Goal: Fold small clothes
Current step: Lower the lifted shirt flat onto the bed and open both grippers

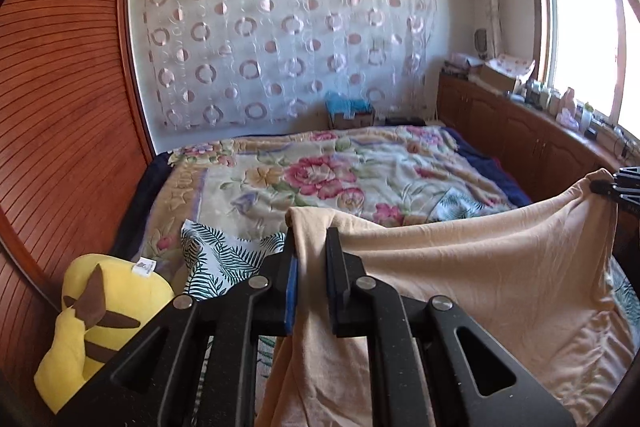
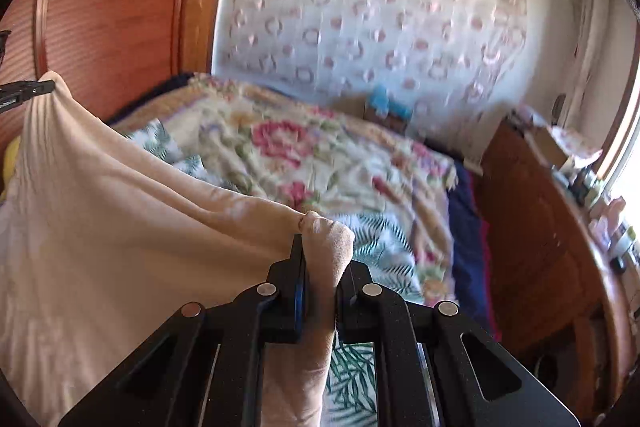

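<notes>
While both hand-held grippers pinch it, peach garment [image 1: 480,267] hangs.

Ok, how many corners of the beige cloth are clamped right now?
2. The left gripper pinches one corner of the beige cloth; the right gripper pinches the other. Its lower corners hang out of sight.

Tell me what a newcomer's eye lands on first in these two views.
The peach cloth first: it is stretched in the air between the left claw and the right claw, each shut on a top corner. Behind it lies the bed's floral blanket. A yellow plush sits at lower left of the left view, beside the wooden wall.
</notes>
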Demonstrator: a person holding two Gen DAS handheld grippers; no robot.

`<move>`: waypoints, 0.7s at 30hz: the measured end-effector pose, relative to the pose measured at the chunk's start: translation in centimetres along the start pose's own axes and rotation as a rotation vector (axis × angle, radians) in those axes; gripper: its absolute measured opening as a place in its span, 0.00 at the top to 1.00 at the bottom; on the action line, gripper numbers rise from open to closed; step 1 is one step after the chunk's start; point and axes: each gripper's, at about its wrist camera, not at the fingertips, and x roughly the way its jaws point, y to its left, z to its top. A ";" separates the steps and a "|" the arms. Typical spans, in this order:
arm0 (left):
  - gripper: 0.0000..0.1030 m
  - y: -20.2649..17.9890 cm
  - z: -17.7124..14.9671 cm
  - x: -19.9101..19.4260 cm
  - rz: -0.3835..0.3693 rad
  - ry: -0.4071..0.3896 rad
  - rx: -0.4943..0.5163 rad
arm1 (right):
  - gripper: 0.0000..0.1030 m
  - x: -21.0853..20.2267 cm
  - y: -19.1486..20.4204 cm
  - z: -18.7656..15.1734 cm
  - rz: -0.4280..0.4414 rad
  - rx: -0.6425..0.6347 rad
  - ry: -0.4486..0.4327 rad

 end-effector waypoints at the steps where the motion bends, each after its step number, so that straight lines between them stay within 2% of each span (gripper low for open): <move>1: 0.89 -0.1 0.0 1.0 -0.004 0.018 0.012 | 0.89 0.9 -0.3 0.8 0.004 0.006 0.017; 7: 0.88 -0.5 -0.1 4.6 -0.022 0.089 0.076 | 0.89 2.2 -0.7 0.0 0.026 0.023 0.086; 9: 0.80 -0.6 -0.4 5.3 -0.037 0.119 0.095 | 0.89 3.1 -1.0 -1.0 0.024 0.023 0.106; 12: 0.69 -0.2 -0.7 6.5 -0.010 0.156 0.099 | 0.89 3.9 -1.4 -2.0 0.021 0.042 0.141; 15: 0.66 0.7 -1.2 5.8 -0.029 0.167 0.061 | 0.89 4.9 -1.8 -2.2 0.032 0.091 0.160; 16: 0.63 1.0 -1.4 5.5 -0.041 0.169 0.049 | 0.86 4.6 -1.9 -2.0 0.034 0.104 0.164; 17: 0.56 1.2 -1.7 5.1 -0.054 0.175 0.032 | 0.84 4.4 -2.0 -1.9 0.032 0.114 0.163; 21: 0.52 1.3 -2.9 3.2 -0.077 0.217 0.027 | 0.83 3.2 -1.2 -2.5 0.030 0.122 0.154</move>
